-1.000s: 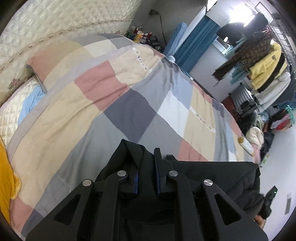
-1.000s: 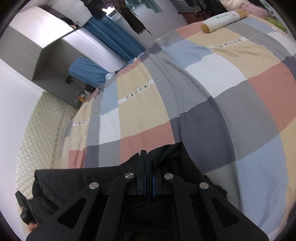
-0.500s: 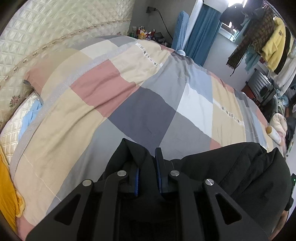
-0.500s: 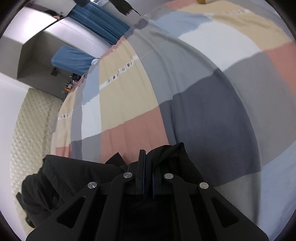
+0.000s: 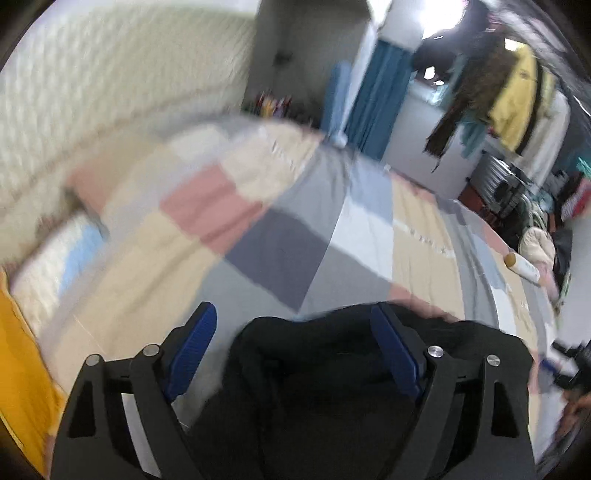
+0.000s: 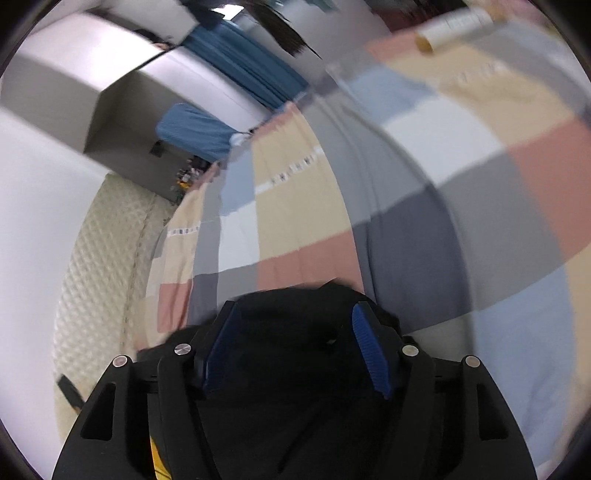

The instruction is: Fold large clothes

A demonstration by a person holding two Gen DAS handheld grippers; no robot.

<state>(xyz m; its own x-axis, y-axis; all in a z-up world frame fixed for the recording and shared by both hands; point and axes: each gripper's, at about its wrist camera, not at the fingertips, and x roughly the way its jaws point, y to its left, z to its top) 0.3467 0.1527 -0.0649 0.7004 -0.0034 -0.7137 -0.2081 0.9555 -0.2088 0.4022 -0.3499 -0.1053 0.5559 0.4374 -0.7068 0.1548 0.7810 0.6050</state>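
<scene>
**Both grippers spread wide over a black garment on the patchwork bed**

Landmark: patchwork bedspread, checked in beige, pink, grey, white and pale blue.

Black garment bunched on the near edge of that bedspread, filling the lower middle of the left wrist view and again the lower middle of the right wrist view.

Left gripper with fingers parted wide, blue pads well apart, dark cloth lying in the gap between them. Possibly brushing the right-hand pad; too blurred to say.

Right gripper likewise splayed, blue pads clear of each other, black fabric beneath and between them, not pinched.

Quilted cream headboard along the far left side of the bedspread. White cylindrical bottle lying on the bedspread's far right edge, seen also at the top of the right view. Blue curtain beyond the bedspread's far end, hanging clothes to its right. Yellow cloth at the bedspread's near left corner.
</scene>
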